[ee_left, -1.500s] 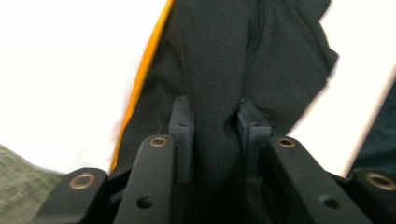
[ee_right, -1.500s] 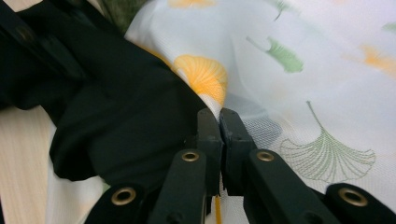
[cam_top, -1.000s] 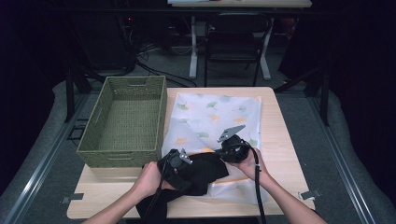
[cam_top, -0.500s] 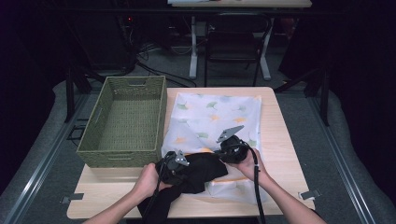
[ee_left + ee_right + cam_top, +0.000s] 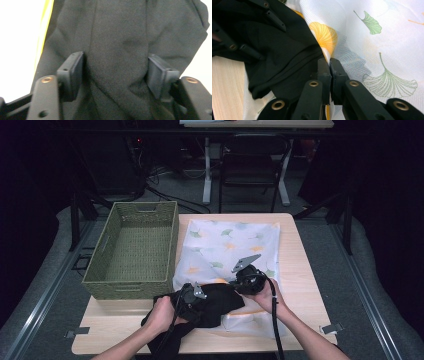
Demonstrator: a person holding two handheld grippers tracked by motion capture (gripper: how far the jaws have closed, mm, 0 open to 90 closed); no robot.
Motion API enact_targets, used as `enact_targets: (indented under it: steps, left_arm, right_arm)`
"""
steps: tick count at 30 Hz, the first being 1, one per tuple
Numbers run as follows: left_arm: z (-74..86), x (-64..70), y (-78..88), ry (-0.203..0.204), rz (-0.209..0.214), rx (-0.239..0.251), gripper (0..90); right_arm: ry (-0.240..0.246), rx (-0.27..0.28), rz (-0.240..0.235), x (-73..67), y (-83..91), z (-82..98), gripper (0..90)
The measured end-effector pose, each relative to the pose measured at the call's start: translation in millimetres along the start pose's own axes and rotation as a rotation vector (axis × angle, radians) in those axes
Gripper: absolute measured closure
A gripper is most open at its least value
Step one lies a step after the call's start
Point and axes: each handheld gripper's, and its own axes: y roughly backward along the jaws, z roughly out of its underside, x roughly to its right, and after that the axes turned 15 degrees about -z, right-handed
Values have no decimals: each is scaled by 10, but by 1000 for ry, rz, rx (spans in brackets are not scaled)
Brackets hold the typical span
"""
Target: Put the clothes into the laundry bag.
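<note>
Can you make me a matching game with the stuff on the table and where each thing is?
Things:
1. basket
2. black cloth
3. leaf cloth
4. right gripper

Places or states:
A. spread flat beside the basket
B. jaws shut
C. on the table's left side
D. bunched between the left gripper's jaws

Pairs: 1-C, 2-D, 3-A, 4-B

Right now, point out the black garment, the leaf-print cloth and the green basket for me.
black garment (image 5: 220,301), high view, on its bunched middle between the hands.
leaf-print cloth (image 5: 235,240), high view, on its flat far half.
green basket (image 5: 131,287), high view, on its near wall.
</note>
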Motion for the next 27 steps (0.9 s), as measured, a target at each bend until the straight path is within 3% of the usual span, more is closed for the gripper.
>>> enact_targets:
  steps: [4,7,15,17,27]
  left_arm:
    - [21,-61,44,23,30,37,642]
    - [16,-57,49,22,27,41,702]
    - [-36,-147,181,64,17,66,737]
    - [-110,-185,250,105,3,73,739]
    - [-456,-245,255,157,-34,68,736]
  right_arm:
    - [8,-3,-3,-11,-8,-7,882]
    - [10,-1,-5,-21,-6,-12,882]
    - [22,36,-7,-45,61,-38,882]
    - [25,63,-7,-74,116,-76,882]
    - [34,149,-19,-111,245,-128,883]
